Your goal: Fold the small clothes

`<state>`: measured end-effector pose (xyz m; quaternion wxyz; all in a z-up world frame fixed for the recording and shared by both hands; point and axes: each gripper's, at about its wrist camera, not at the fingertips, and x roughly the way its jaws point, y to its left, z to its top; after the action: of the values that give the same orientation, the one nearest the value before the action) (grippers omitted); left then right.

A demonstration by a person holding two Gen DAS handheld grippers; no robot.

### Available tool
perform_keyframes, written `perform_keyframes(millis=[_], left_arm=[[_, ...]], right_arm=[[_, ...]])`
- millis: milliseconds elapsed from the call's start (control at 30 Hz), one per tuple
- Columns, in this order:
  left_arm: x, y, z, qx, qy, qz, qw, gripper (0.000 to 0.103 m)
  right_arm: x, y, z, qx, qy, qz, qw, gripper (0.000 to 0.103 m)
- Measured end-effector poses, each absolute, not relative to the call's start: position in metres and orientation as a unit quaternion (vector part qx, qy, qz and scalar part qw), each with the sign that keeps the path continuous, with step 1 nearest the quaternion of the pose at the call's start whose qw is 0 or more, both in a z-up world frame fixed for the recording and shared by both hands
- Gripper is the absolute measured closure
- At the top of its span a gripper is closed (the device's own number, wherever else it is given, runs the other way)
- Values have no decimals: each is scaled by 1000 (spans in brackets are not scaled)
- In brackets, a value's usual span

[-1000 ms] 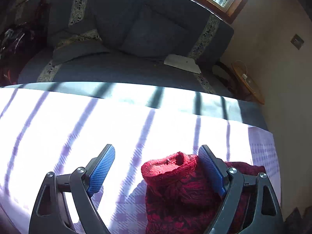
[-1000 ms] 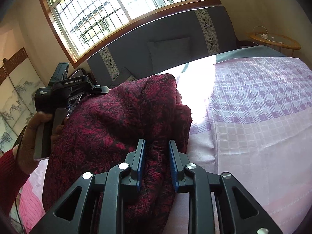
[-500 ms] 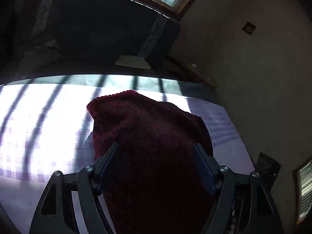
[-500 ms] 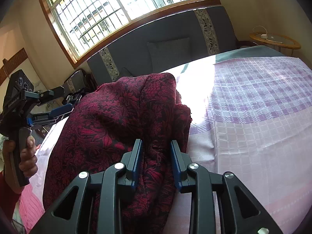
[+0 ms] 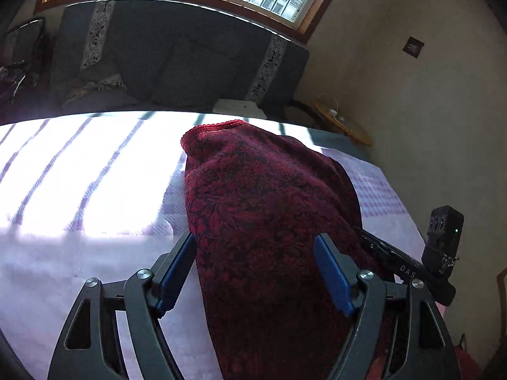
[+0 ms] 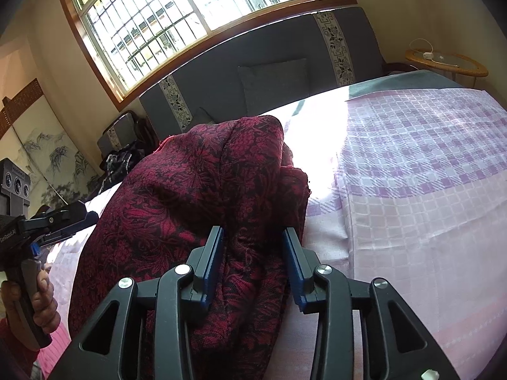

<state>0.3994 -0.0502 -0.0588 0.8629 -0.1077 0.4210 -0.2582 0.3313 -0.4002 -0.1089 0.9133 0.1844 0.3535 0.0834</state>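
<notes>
Dark red floral-patterned knit garment (image 5: 269, 209) is bunched on the lilac checked bedsheet (image 6: 412, 171). Right gripper (image 6: 253, 259) jaws are opening with a fabric fold between them (pad contact unclear); left gripper (image 5: 256, 272) jaws are opening, straddling the cloth.

Dark red floral garment (image 5: 269, 209); lilac-checked sheet (image 6: 412, 164)

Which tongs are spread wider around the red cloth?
The left tongs: both are opening with the red cloth between them, but the right tongs stand narrower.
</notes>
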Motion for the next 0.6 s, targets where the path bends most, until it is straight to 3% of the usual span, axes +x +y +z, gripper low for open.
perform_keyframes(millis=[100,167,300,600], left_arm=[[382,-36,-82,-135,444,-254,848,22],[378,-27,-93,-179,453,-267,832,22],[389,-29,-107,-223,475,-305,794,21],[406,-62,-116,-155,473,-346,795,7]], right_arm=[[331,-400,-109,184,354,79,914,63],[331,-401,-109,185,357,65,913,49],[334,-407,-112,200,365,60,907,45],[345,-429,-127,284,397,103,867,36]])
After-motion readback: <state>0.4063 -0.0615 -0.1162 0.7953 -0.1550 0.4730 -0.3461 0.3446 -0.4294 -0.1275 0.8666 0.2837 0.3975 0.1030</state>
